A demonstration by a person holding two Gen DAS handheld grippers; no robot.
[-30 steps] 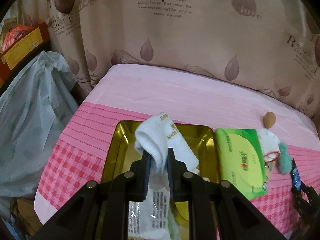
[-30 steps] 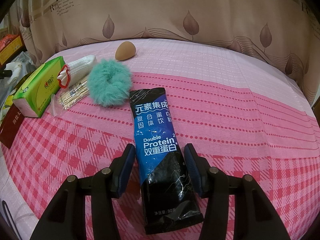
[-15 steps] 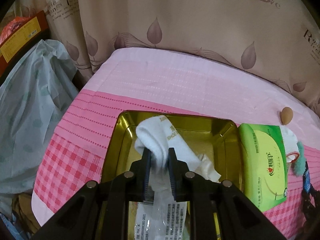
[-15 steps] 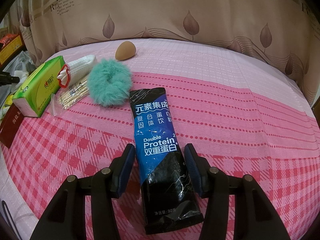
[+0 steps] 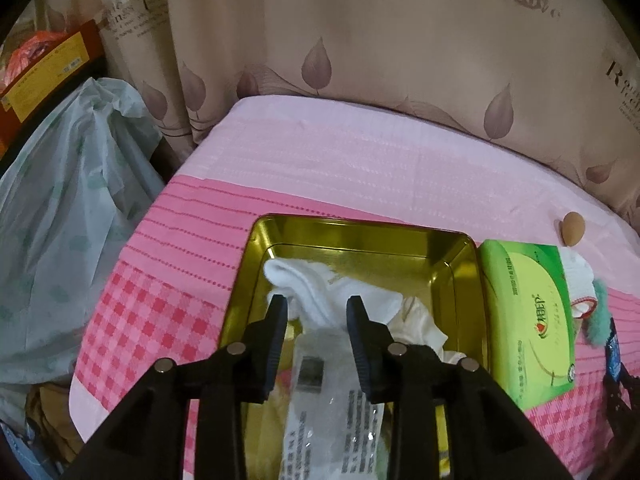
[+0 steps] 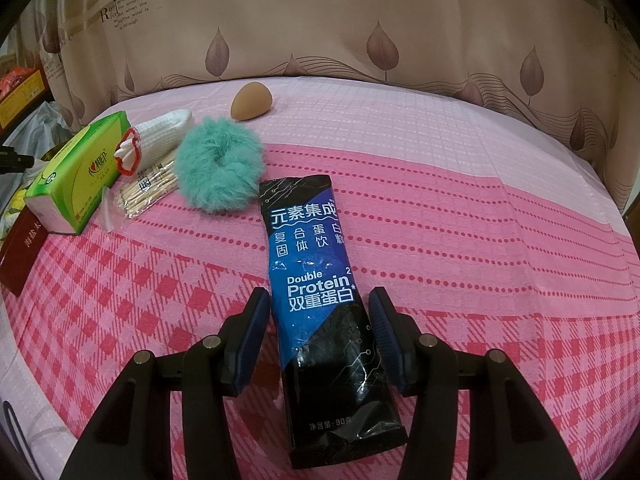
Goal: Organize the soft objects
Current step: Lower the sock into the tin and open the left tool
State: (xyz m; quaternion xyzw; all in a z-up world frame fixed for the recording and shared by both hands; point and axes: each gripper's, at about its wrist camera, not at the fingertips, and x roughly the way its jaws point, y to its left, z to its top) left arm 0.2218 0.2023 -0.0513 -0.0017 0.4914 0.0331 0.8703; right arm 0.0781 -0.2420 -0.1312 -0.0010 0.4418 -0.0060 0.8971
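Left wrist view, near to far. The left gripper (image 5: pixel 316 312) is held with its jaws parted above the gold tin (image 5: pixel 362 236); nothing is clamped between them. Directly beneath the fingers, a clear plastic packet (image 5: pixel 332 412) with printed text is seen lying at the near end of the tin, and just beyond it the white sock (image 5: pixel 320 292) is seen resting inside the tin, one end bunched against the far left corner. A crumpled cream cloth (image 5: pixel 420 320) is seen beside the sock, to its right. The green tissue pack (image 5: pixel 528 312) lies just outside the tin's right wall, on the pink checked cloth (image 5: pixel 160 312).

Right wrist view, near to far. The right gripper (image 6: pixel 318 320) is held wide apart astride the blue and black protein sachet (image 6: pixel 316 280), which lies flat on the cloth; contact between pads and sachet cannot be confirmed. Farther off are seen the teal fluffy scrunchie (image 6: pixel 220 168), touching the sachet's far corner, a packet of cotton swabs (image 6: pixel 148 188), a rolled white item (image 6: pixel 164 136) and a tan sponge egg (image 6: pixel 251 102).

Risks, as judged. Should the left gripper be withdrawn low, the sock may be snagged by a finger and dragged back over the tin wall. The sachet is slick and flat, so it may be pinched at an edge only and slip free. If it is lifted carelessly, the scrunchie may be nudged out of place.
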